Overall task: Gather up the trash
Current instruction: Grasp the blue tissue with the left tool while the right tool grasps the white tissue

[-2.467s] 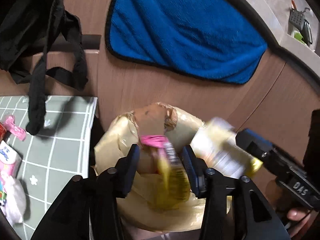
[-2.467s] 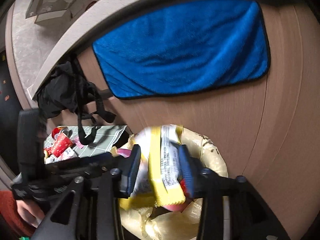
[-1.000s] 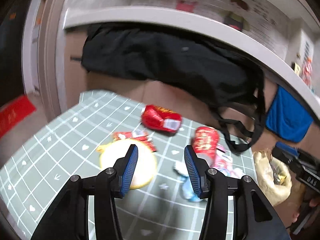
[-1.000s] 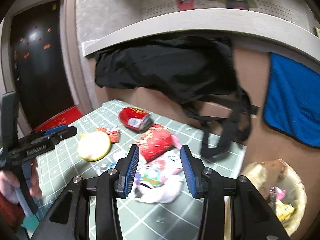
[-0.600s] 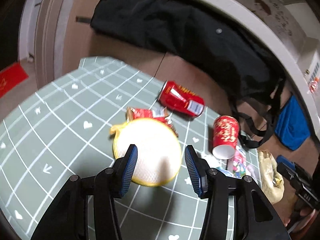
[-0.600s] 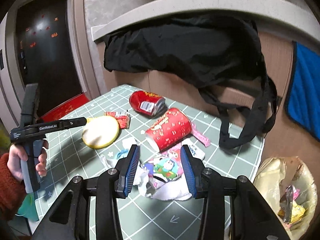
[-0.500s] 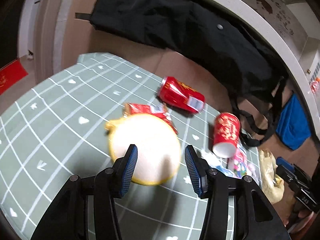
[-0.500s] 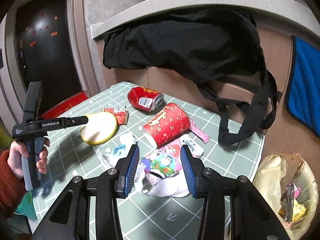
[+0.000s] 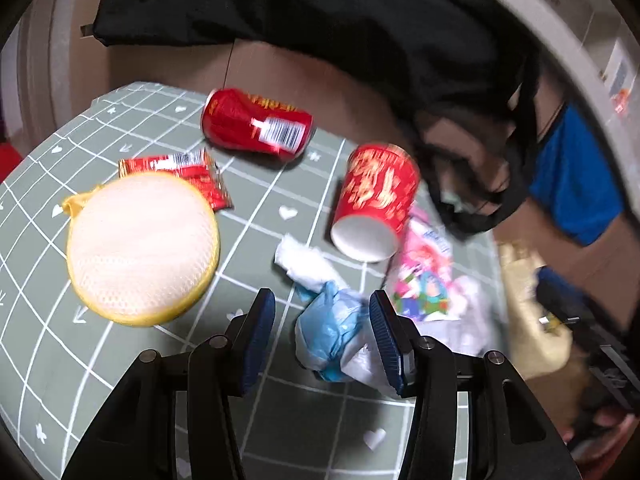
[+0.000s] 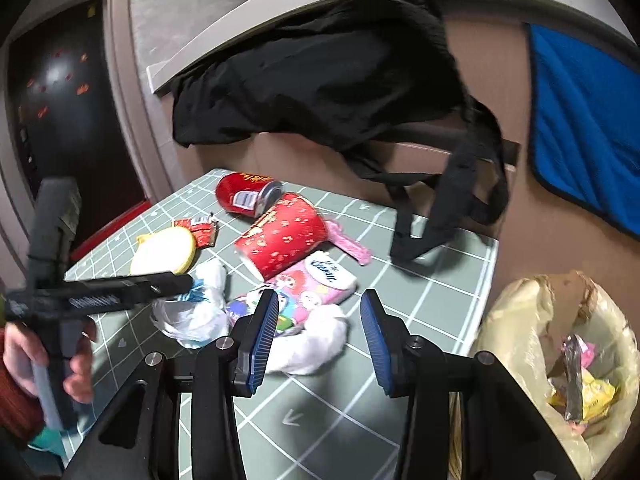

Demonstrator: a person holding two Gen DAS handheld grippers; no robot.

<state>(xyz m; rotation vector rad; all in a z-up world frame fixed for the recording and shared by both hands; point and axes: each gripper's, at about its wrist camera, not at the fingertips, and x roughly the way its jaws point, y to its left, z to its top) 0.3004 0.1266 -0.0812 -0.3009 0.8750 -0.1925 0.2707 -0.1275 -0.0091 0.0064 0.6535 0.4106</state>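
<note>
Since the two wrappers went into the lined bin (image 10: pixel 552 320) 2.5 s ago, both hand-held grippers have swung back over the green gridded surface (image 9: pixel 60 340) and are empty again. Left hand-held gripper (image 9: pixel 322 338): jaws wide apart, gripping nothing, now straddling the crumpled blue-and-white plastic bag (image 9: pixel 332 332); half a second ago it was centred on the round yellow-rimmed pad (image 9: pixel 142 248), which now lies to its left. Bag looks to touch the right pad, though blur prevents certainty. Right hand-held gripper (image 10: pixel 318 338): jaws wide apart, empty, over the white tissue wad (image 10: pixel 316 344), with the cartoon tissue pack (image 10: pixel 308 296) just beyond.

Remaining on the surface: red can (image 9: pixel 256 128) on its side at the far edge, red paper cup (image 9: pixel 376 204) tipped over nearer the middle, red snack wrapper (image 9: pixel 180 172) partly under the pad, pink strip (image 10: pixel 350 246) behind the cup. Bin sits off the right end of the surface, already holding wrappers. Black bag (image 10: pixel 320 72) hangs on the wall behind and is not trash.

Judgement: one deposit done, second pickup round starting. Left is likely to close on the plastic bag, right on the tissue. Both are soft and light, so a shallow pinch may slip or drag neighbouring litter.
</note>
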